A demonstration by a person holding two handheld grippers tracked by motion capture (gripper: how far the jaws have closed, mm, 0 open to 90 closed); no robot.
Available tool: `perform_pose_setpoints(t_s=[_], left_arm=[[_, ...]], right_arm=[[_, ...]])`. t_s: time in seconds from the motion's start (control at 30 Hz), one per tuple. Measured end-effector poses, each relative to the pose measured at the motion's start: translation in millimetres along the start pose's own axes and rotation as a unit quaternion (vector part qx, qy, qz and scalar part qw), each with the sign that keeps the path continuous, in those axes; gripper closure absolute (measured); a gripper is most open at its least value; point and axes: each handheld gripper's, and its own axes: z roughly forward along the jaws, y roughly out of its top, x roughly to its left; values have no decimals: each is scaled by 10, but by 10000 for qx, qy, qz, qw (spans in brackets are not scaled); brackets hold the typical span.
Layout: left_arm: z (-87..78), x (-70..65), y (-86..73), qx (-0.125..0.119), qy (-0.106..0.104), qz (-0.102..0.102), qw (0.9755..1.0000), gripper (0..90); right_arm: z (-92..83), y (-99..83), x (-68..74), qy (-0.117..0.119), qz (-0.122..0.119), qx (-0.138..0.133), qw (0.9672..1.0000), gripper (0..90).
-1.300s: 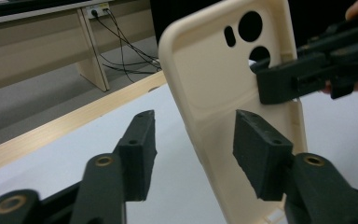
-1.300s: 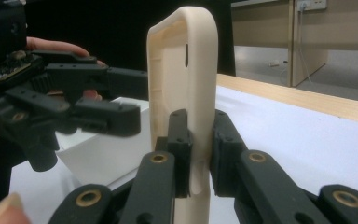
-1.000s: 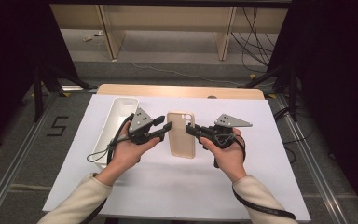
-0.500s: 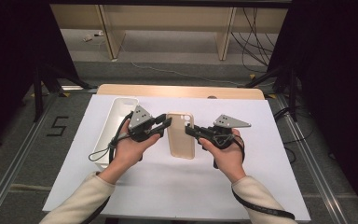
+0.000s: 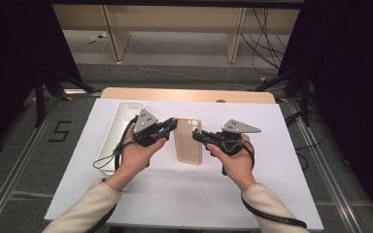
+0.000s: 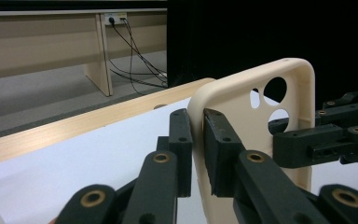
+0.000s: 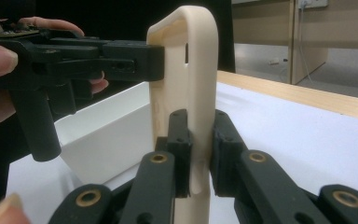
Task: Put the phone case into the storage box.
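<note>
1. Item: cream phone case [image 5: 188,141], held up over the middle of the white sheet [image 5: 281,184], nearer its far edge, beside the white tray [image 5: 121,112] at the left edge.
2. Left gripper [image 5: 171,127]: jaws have just been closing and now pinch the case's left rim (seen close in the left gripper view [image 6: 196,140]).
3. Right gripper [image 5: 197,137]: clenched on the opposite rim [image 7: 198,144].
4. Handling advice: keep both pinches even, avoid twisting; the thin rim likely flexes.
5. Pose: both hands [image 5: 136,155] level, forearms angled inward, jaws pointing at each other.

"5" on the floor [image 5: 60,131]
</note>
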Motion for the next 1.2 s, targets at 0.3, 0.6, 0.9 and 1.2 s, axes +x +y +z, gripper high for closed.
perform_pose_setpoints(t_s=[0.3,0.6,0.9,1.2], left_arm=[[-22,-37,25,-77,105,67,9999,842],[-30,-50,35,-85,180,34,9998,849],[-44,-66,68,-129,256,117,9995,852],[-65,-7,102,-135,329,207,9992,852]], right_arm=[[18,-11,2,8,-2,-59,10000,812],[30,-20,9,-58,-61,-13,10000,807],[17,-12,8,-122,-97,11,9999,728],[-36,6,30,-219,-394,105,9989,433]])
